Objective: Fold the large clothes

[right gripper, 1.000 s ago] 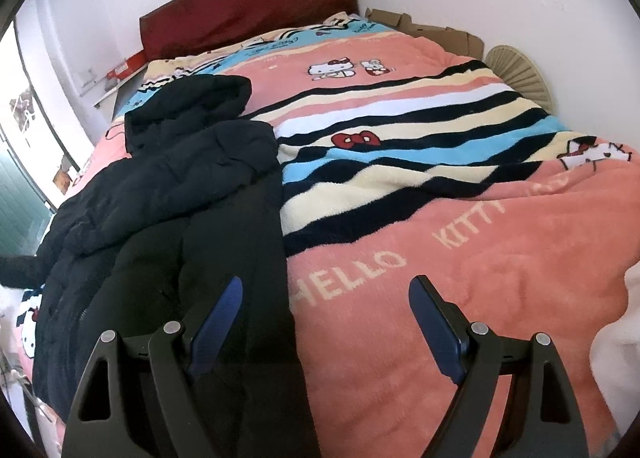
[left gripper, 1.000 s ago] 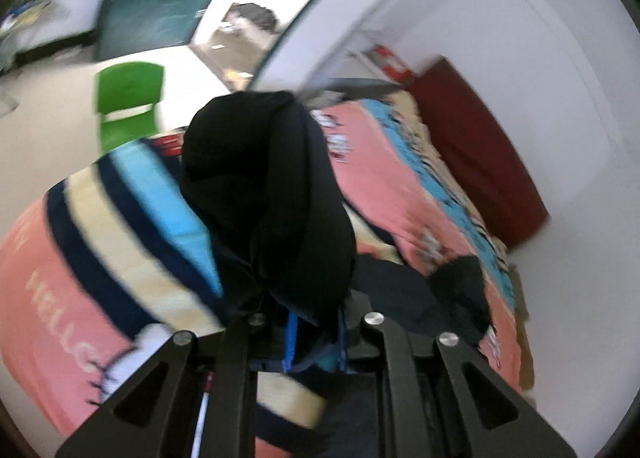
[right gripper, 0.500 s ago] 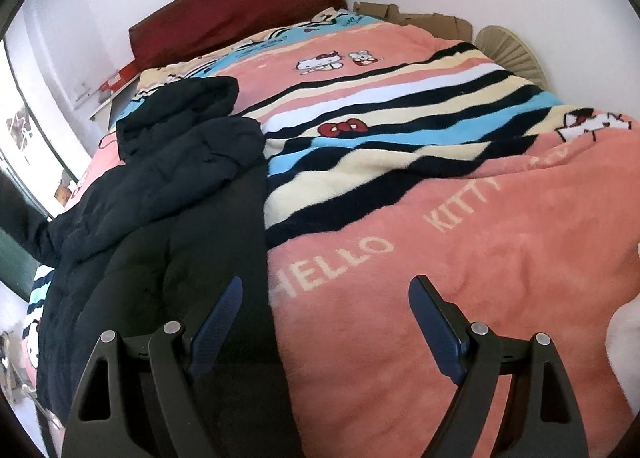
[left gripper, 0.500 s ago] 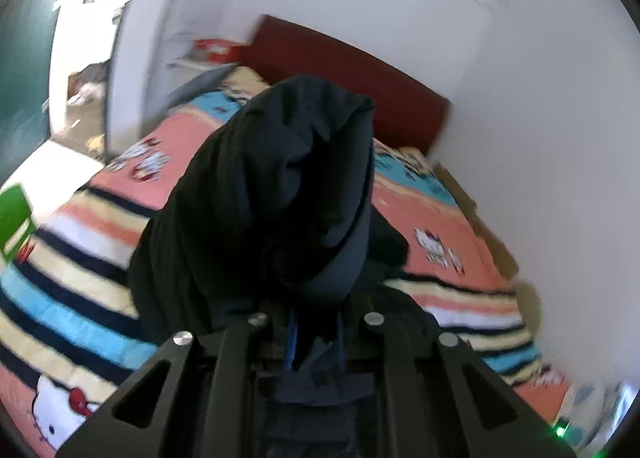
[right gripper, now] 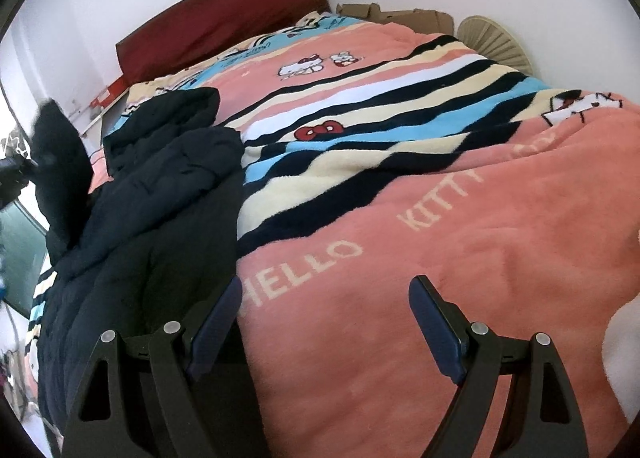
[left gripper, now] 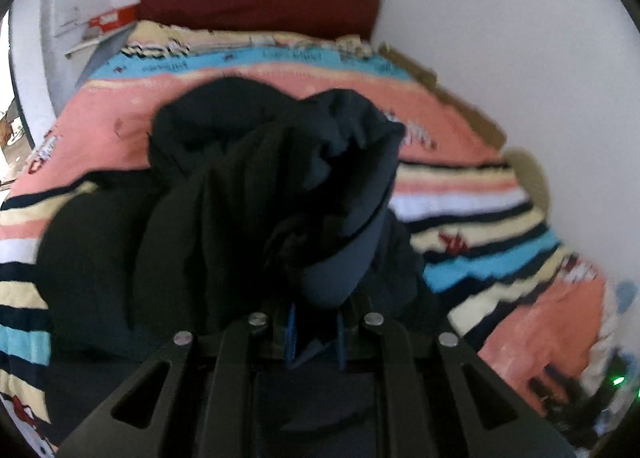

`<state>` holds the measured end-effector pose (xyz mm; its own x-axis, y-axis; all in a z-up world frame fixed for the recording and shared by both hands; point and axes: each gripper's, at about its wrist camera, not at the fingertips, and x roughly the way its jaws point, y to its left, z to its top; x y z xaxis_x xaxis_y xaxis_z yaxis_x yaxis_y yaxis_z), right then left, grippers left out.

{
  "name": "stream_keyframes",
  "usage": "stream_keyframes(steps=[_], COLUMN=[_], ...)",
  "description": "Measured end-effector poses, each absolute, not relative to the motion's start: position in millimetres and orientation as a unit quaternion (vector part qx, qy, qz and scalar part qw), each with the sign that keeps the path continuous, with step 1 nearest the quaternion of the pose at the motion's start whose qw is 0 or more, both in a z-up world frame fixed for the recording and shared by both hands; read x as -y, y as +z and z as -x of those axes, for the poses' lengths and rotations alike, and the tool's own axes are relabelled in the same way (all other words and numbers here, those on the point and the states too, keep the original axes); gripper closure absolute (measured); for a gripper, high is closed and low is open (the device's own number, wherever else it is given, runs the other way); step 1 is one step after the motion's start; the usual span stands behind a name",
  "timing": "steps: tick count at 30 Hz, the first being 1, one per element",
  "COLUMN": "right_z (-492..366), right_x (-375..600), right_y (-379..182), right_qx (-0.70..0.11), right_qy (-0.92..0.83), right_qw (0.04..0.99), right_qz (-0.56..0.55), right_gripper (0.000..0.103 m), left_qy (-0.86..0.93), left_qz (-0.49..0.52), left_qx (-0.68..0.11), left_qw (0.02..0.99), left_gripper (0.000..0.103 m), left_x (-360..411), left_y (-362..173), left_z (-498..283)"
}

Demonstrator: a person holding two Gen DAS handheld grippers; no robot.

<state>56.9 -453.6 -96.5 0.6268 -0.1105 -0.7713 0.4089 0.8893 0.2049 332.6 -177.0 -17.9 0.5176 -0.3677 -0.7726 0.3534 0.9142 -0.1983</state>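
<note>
Left claw (left gripper: 314, 332) pinched tight on black coat (left gripper: 248, 194) sleeve, held up over coat. Right claw (right gripper: 326, 316) wide, holds nothing. Coat lies long way up bed blanket (right gripper: 460, 242), left of my right claw. Left claw nearer; sleeve goes across coat, I think.

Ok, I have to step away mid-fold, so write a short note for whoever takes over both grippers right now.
Left gripper: shut on a sleeve end of the black jacket, lifted above the bed.
Right gripper: open, holding nothing, over the pink blanket beside the jacket's edge.
Done: one sleeve picked up; the jacket lies bunched on the blanket.
Left: lay the sleeve over the body, then finish the fold.
</note>
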Motion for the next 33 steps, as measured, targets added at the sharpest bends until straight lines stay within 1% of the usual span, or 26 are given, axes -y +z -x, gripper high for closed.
stream_keyframes(steps=[3, 5, 7, 9, 10, 12, 19, 24, 28, 33], right_z=[-57.4, -57.6, -58.0, -58.3, -58.0, -57.4, -53.5, -57.6, -80.3, -127.3], right_x=[455.0, 454.2, 452.9, 452.1, 452.1, 450.8, 444.9, 433.9, 406.2, 356.0], right_y=[-97.7, -97.8, -97.7, -98.1, -98.4, -99.4, -93.9, -74.6, -60.5, -51.3], right_qx=[-0.405, -0.404, -0.403, -0.404, -0.405, -0.407, -0.405, -0.389, -0.39, -0.398], right_qy=[-0.146, -0.144, -0.14, -0.139, -0.139, -0.139, -0.136, -0.119, -0.083, -0.03], right_qw=[0.883, 0.884, 0.885, 0.885, 0.885, 0.884, 0.886, 0.896, 0.906, 0.912], right_qz=[-0.187, -0.187, -0.186, -0.184, -0.184, -0.184, -0.183, -0.177, -0.144, -0.091], right_gripper=[0.018, 0.018, 0.018, 0.018, 0.018, 0.018, 0.018, 0.018, 0.018, 0.018], left_qy=[-0.196, -0.192, -0.197, -0.207, -0.213, -0.222, -0.233, -0.179, -0.127, -0.085], left_qz=[-0.026, -0.046, -0.061, -0.057, -0.05, -0.044, -0.022, -0.028, -0.021, -0.007], left_qx=[-0.472, -0.481, -0.485, -0.488, -0.487, -0.48, -0.459, -0.434, -0.425, -0.422], left_qw=[0.859, 0.854, 0.85, 0.846, 0.846, 0.848, 0.857, 0.882, 0.896, 0.903], left_gripper=[0.088, 0.087, 0.081, 0.07, 0.067, 0.058, 0.056, 0.056, 0.056, 0.056], left_x=[197.2, 205.4, 210.9, 214.1, 214.2, 214.7, 185.9, 126.9, 68.8, 12.9], left_y=[-57.5, -73.3, -81.9, -82.6, -79.7, -71.6, -33.1, -1.8, 16.2, 19.0], left_z=[-326.3, -324.2, -322.6, -322.0, -321.2, -317.2, -302.0, -304.8, -318.5, -341.6])
